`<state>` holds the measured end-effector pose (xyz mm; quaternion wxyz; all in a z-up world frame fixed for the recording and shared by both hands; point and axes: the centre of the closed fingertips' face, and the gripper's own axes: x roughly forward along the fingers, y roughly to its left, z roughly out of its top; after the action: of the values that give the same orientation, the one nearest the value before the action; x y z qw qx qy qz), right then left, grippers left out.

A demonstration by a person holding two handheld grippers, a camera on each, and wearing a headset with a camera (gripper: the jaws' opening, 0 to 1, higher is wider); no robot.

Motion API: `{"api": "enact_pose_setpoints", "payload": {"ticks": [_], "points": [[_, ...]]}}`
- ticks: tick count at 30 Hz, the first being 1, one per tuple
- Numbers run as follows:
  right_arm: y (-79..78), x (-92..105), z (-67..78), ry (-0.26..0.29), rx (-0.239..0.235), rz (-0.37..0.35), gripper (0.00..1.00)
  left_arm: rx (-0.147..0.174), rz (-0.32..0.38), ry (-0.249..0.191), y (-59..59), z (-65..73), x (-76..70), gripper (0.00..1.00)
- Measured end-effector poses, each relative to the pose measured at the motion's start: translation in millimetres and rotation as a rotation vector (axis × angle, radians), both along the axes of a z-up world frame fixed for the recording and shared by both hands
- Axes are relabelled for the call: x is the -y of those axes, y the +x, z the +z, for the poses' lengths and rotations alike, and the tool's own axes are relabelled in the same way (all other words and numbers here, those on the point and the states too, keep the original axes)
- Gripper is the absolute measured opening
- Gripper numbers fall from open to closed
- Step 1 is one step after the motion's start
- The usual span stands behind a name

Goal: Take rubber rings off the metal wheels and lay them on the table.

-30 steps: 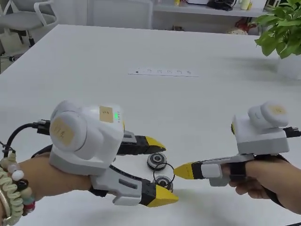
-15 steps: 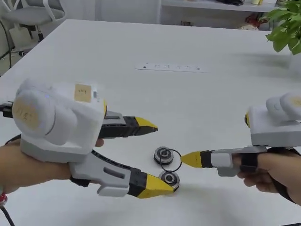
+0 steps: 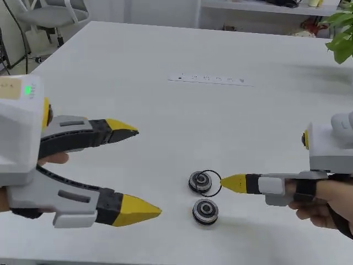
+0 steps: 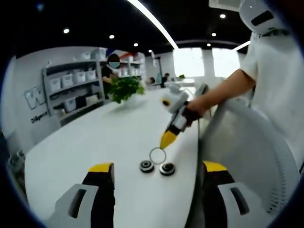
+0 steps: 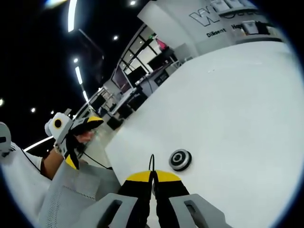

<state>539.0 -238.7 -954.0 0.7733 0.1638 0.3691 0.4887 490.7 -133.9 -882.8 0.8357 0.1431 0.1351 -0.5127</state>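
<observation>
Withdrawal of the left gripper (image 3: 144,170) is what is marked in the head view. A second ago its jaws were spread close around the two metal wheels, and now it is drawn back to the left, well apart from them and still wide open. The right gripper (image 3: 223,183) is kept at the far wheel (image 3: 200,181), its jaws pressed together on the rubber ring (image 3: 209,171). The ring is seen as a thin loop overlapping that wheel. The near wheel (image 3: 205,211) is left standing just beside it on the table (image 3: 165,110).

In the left gripper view, the ring (image 4: 157,148) is shown as an open loop at the tip of the right gripper (image 4: 167,140), raised above both wheels (image 4: 146,166) and seemingly free of them.

In the right gripper view, the ring (image 5: 152,164) is seen as a dark line rising from the closed jaws, with one wheel (image 5: 181,160) on the table just beyond.

The bracing of the wheels is judged to be no longer needed. One ring is taken to be off, or very nearly so, and is not yet laid on the table.
</observation>
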Motion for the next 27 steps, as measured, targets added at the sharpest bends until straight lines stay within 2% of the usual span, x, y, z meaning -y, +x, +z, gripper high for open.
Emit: {"api": "enact_pose_setpoints", "payload": {"ticks": [2,8,15,18,24,27], "points": [[-0.1,-0.2,0.6,0.002,0.0,-0.001,0.0,-0.012,0.031,-0.003,-2.0,-3.5,-8.6,0.78],[-2.3,-1.9,0.1,-0.003,0.0,0.007,0.0,-0.036,0.096,-0.026,-6.2,-13.2,-21.6,0.84],[-2.6,-3.5,2.3,-0.001,0.006,0.009,0.0,-0.08,0.117,-0.036,-12.6,-28.8,-21.8,0.85],[-2.3,-5.1,5.2,0.006,0.011,0.009,0.0,-0.096,0.113,-0.02,-15.1,-36.8,-18.9,0.86],[-3.4,-13.0,12.1,0.018,0.028,0.021,0.0,-0.106,0.142,-0.036,-11.4,-36.7,-21.6,0.88],[-4.7,-19.6,15.8,0.025,0.038,0.033,0.0,-0.118,0.155,-0.026,-10.5,-40.3,-23.8,0.9]]}}
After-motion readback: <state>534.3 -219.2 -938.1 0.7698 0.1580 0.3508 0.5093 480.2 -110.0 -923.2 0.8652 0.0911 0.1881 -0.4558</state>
